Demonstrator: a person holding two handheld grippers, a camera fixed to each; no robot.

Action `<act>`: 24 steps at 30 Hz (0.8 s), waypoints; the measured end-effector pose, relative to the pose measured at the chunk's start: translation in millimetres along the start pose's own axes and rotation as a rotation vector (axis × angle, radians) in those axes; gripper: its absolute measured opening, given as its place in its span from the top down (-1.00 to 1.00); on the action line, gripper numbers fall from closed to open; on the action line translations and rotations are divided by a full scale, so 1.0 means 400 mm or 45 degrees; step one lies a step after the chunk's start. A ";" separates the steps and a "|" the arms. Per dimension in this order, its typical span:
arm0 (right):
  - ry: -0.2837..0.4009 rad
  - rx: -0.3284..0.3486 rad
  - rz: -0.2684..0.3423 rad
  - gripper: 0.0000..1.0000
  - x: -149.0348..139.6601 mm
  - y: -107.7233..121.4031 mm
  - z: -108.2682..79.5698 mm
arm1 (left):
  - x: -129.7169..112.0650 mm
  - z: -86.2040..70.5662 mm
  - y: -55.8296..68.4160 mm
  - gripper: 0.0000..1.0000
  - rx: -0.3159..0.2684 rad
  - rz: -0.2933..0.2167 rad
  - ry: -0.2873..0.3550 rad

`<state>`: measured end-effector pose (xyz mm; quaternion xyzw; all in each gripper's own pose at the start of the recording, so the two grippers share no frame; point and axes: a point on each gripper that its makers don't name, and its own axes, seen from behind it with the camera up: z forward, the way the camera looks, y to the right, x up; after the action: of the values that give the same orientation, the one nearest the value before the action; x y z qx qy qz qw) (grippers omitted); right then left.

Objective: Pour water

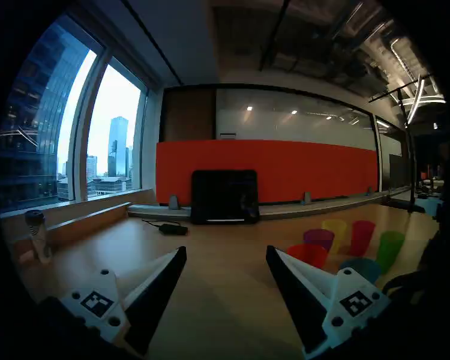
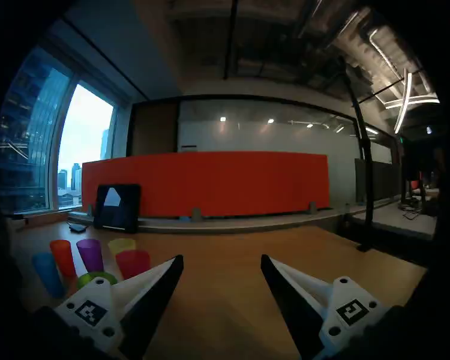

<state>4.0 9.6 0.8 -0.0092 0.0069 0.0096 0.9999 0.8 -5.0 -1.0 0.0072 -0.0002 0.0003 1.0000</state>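
Left gripper open and empty above a wooden table, coloured cups near its right finger, bottle well apart at left, right gripper open, cups beside its left finger.

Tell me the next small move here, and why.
Probably swing the left gripper toward the bottle standing at its far left. It and the right gripper are open and empty, and the coloured cups sit grouped on the table, so something to pour from likely comes first.
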 end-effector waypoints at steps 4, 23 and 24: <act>-0.011 -0.004 -0.003 -0.99 -0.005 0.003 0.000 | 0.000 -0.001 0.000 -0.97 0.000 0.000 0.000; -0.016 0.004 -0.026 -1.00 -0.010 -0.009 0.000 | -0.001 -0.001 0.000 -0.97 0.000 0.000 0.000; -0.016 0.004 -0.026 -1.00 -0.010 -0.009 0.000 | -0.001 -0.001 0.000 -0.97 0.000 0.000 0.000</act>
<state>-0.1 5.9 1.0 -0.0077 0.0006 -0.0007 1.0000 0.5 -5.2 -1.4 0.0073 -0.0001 0.0002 1.0000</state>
